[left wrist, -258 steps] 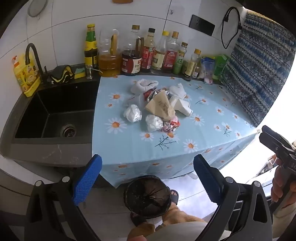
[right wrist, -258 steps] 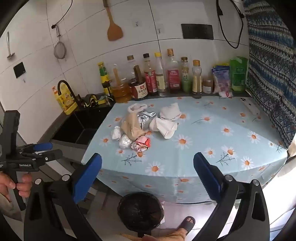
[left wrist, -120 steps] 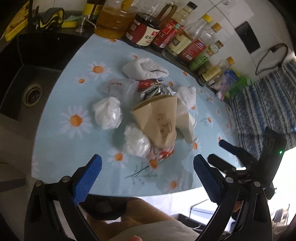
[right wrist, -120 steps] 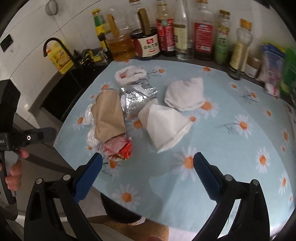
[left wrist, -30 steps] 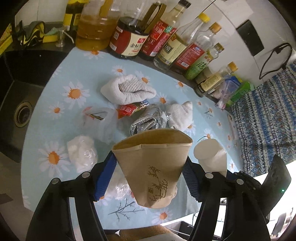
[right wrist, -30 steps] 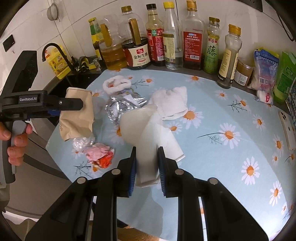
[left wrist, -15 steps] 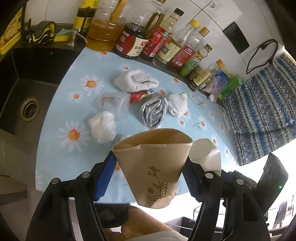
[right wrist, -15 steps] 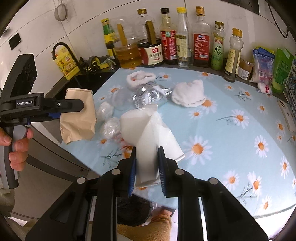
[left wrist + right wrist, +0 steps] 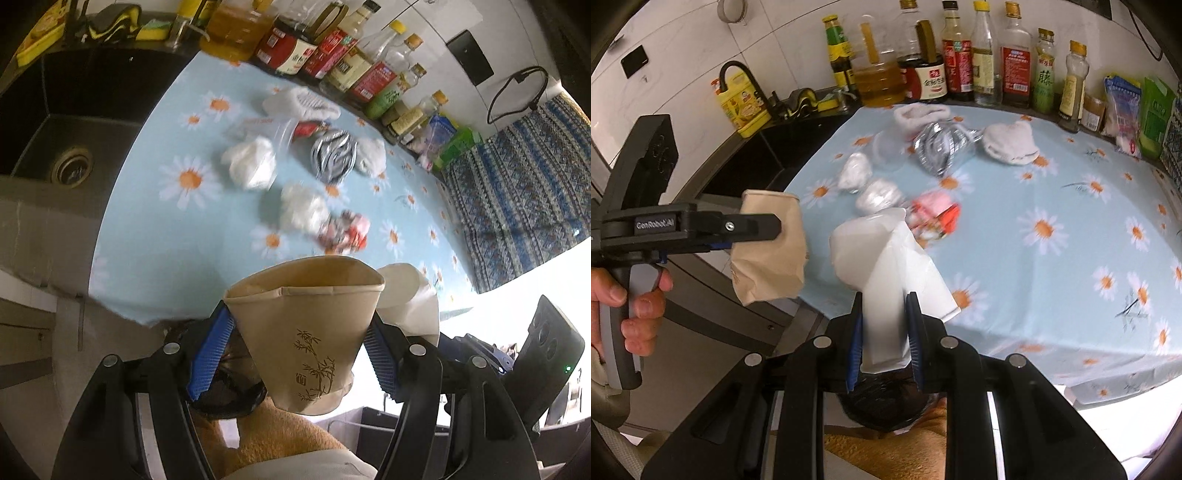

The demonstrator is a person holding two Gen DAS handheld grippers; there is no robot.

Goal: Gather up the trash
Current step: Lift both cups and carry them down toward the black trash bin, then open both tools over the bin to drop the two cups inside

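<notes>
My left gripper (image 9: 299, 332) is shut on a brown paper cup (image 9: 306, 343), mouth facing the table; in the right wrist view this cup (image 9: 768, 251) hangs off the table's front left corner. My right gripper (image 9: 884, 325) is shut on a crushed white paper cup (image 9: 882, 266), which also shows beside the brown cup as a white cup (image 9: 406, 295). A black-lined trash bin (image 9: 886, 400) sits on the floor right under both cups, partly hidden. Left on the daisy tablecloth (image 9: 1052, 258) are a foil bag (image 9: 938, 147), two white wads (image 9: 253, 166), a red wrapper (image 9: 934, 214) and white cloths (image 9: 1010, 142).
A black sink (image 9: 70, 122) lies left of the table. Sauce and oil bottles (image 9: 960, 62) line the back wall, packets (image 9: 1123, 107) at the far right. A patterned curtain (image 9: 517, 177) hangs on the right. A person's leg in brown trousers (image 9: 280, 439) is beside the bin.
Both grippers have drawn back from over the table to past its front edge and a little lower, each still carrying its cup. The bin now shows beneath them.
</notes>
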